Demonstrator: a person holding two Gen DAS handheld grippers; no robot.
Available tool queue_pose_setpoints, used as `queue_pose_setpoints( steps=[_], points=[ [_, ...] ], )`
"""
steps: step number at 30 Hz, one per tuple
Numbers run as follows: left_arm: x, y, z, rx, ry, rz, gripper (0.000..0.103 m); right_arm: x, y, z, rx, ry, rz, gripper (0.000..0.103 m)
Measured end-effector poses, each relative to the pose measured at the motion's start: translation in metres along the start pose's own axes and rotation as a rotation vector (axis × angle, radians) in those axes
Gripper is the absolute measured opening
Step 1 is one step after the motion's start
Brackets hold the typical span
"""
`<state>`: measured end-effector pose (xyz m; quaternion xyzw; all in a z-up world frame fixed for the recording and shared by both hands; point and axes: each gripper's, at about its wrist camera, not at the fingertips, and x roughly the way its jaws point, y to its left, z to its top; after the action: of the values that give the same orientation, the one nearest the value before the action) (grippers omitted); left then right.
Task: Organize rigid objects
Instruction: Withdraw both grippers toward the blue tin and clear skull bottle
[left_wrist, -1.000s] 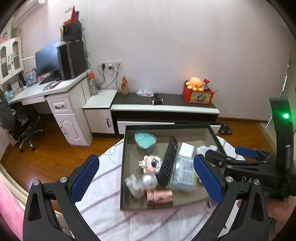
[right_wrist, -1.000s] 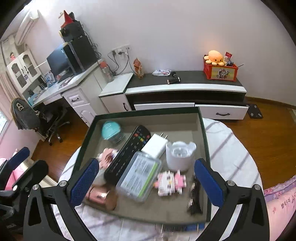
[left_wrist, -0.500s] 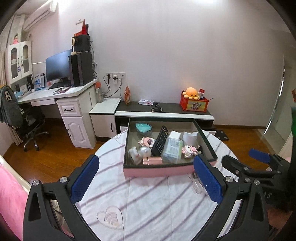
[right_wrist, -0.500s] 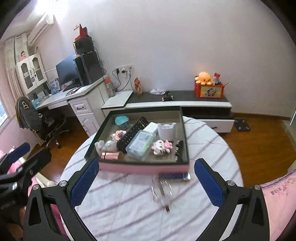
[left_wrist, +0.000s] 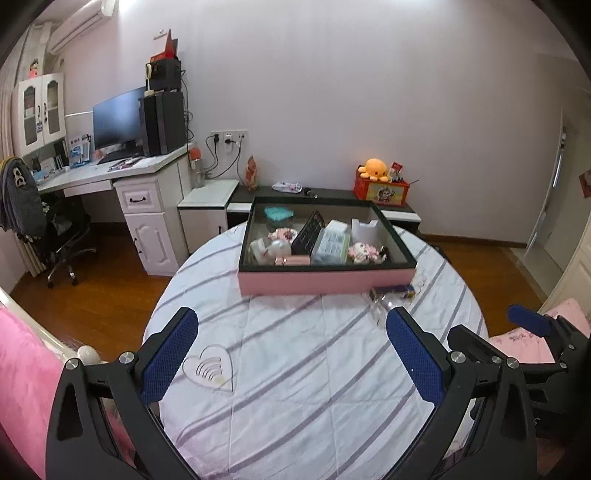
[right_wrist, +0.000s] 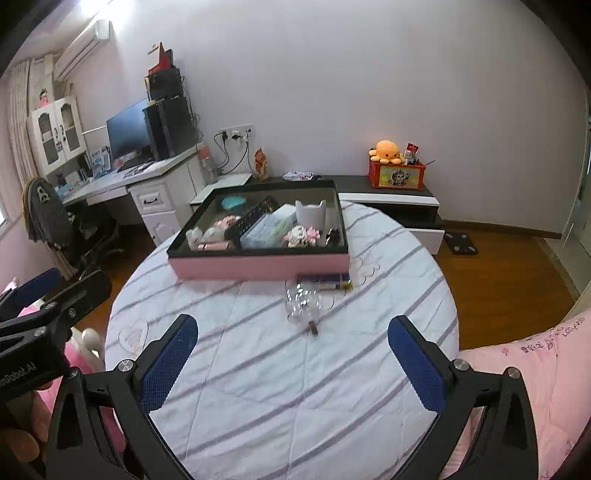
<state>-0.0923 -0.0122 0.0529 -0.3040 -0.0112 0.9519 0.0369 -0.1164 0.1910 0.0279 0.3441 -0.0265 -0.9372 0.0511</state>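
Observation:
A pink box (left_wrist: 325, 281) (right_wrist: 258, 266) with a dark rim sits at the far side of the round table (left_wrist: 295, 369) (right_wrist: 280, 369). It holds a black remote (left_wrist: 309, 233), a clear case (right_wrist: 267, 229), a white cup (right_wrist: 311, 213), a teal container (left_wrist: 279, 213) and small figurines. In front of the box lie a dark flat item (right_wrist: 323, 280) and a clear glass piece (right_wrist: 303, 302). My left gripper (left_wrist: 291, 354) and my right gripper (right_wrist: 291, 354) both hover open and empty over the near side of the table, well back from the box.
Pink bedding (right_wrist: 524, 369) borders the table at right, more pink fabric (left_wrist: 22, 369) at left. Behind stand a white desk (left_wrist: 140, 192) with a monitor, an office chair (left_wrist: 55, 229) and a low TV cabinet (right_wrist: 391, 195) bearing an orange plush on a red box.
Both grippers have pulled back and away from directly above the box, so the whole table now shows. Box contents have not shifted. Both stay open.

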Motion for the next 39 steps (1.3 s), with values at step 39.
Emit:
queue_pose_setpoints(
  steps=[39],
  points=[
    [0.093, 0.017, -0.014, -0.037, 0.138, 0.005, 0.103, 0.135, -0.020, -0.001, -0.016, 0.197, -0.044, 0.103]
  ],
)
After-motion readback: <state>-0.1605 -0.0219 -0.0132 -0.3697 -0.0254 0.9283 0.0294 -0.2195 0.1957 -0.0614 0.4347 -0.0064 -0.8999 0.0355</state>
